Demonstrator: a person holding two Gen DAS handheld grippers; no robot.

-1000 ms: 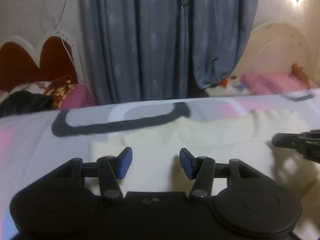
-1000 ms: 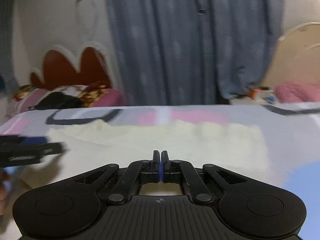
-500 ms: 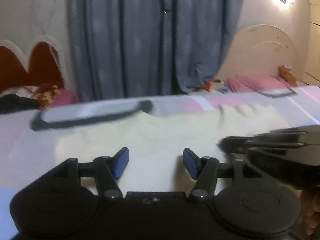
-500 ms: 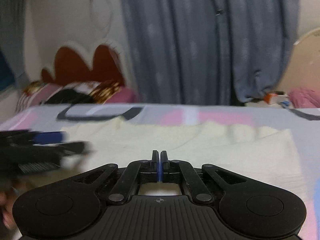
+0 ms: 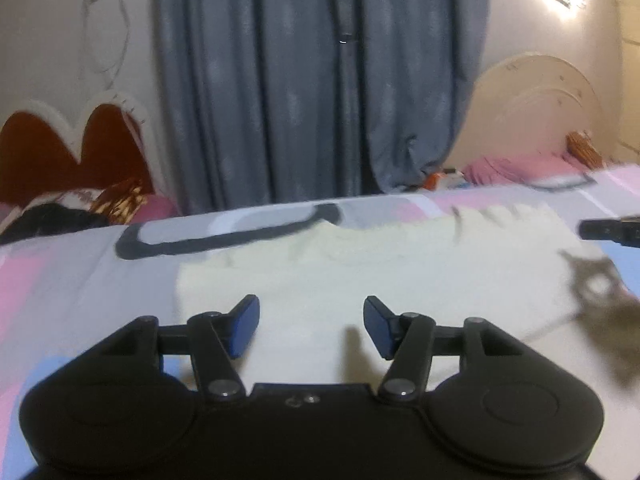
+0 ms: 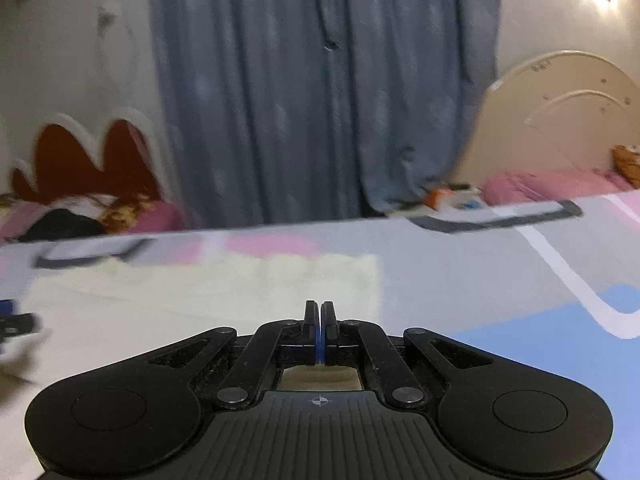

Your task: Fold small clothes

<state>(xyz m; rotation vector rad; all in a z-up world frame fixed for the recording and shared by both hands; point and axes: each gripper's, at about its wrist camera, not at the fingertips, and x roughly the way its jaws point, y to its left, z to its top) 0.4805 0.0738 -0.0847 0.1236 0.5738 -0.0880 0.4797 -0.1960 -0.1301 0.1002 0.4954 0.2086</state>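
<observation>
A cream-coloured small garment (image 5: 360, 272) lies spread flat on the patterned bedsheet (image 5: 72, 280). My left gripper (image 5: 311, 320) hovers over its near edge, jaws wide apart and closing slightly, with nothing pressed between the blue pads. Only the tip of my right gripper (image 5: 612, 230) shows at the far right of the left wrist view, casting a shadow on the cloth. In the right wrist view the garment (image 6: 200, 292) stretches to the left, and my right gripper (image 6: 320, 312) is shut above its right part with nothing seen between the pads. The left gripper (image 6: 12, 320) peeks in at the left edge.
The sheet (image 6: 520, 280) has pink, grey and blue patches with dark outlines. A grey-blue curtain (image 5: 320, 100) hangs behind the bed. A red scalloped headboard (image 5: 72, 148) with pillows stands at the left, a cream headboard (image 5: 540, 108) with pink bedding at the right.
The right gripper has swung right, from beside my left gripper out to the frame's right edge. The left gripper shifted sideways over the garment, its jaws staying apart.
</observation>
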